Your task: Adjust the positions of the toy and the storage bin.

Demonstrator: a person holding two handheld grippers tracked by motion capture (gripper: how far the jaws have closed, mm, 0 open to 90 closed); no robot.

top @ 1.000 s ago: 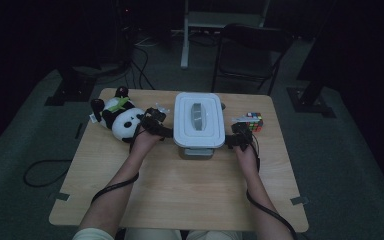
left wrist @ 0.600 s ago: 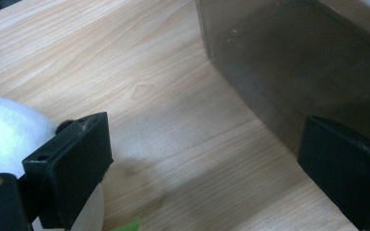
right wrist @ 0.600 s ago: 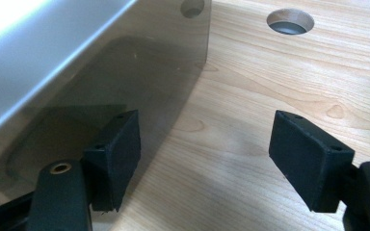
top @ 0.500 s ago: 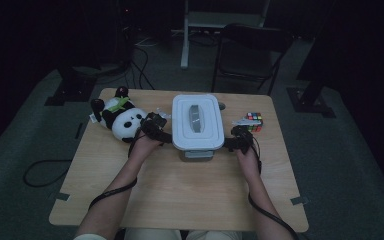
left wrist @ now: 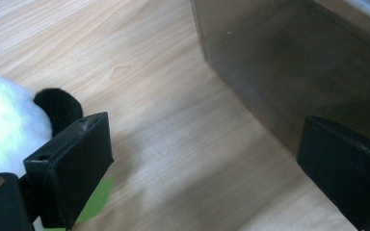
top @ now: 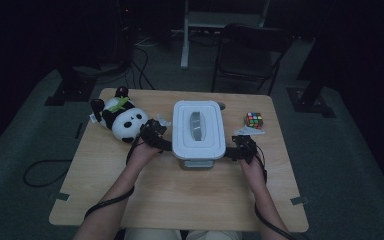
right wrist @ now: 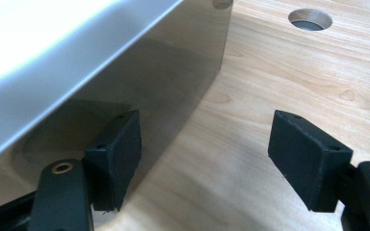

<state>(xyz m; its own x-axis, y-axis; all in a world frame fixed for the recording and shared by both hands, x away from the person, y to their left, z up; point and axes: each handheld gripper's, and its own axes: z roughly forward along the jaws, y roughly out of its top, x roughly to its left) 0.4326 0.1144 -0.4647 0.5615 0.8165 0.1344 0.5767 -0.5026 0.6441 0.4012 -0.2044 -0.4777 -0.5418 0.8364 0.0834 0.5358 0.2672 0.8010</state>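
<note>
White-lidded rigid plastic storage box (top: pixel 198 131) mid-frame, likely smooth and slippery: both grippers' fingers (right wrist: pixel 115 156) wide, empty; grip under lid rim.

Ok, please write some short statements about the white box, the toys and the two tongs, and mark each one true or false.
1. The white lid is on the box. True.
2. The left tongs are shut on the panda plush. False: their jaws stand open beside the box's left wall, with bare table between them.
3. The puzzle cube lies to the right of the box. True.
4. The right tongs hold the cube. False: they are open at the box's right side, and the cube lies apart, farther back.
5. The panda plush lies inside the box. False: it lies on the table, left of it.
</note>
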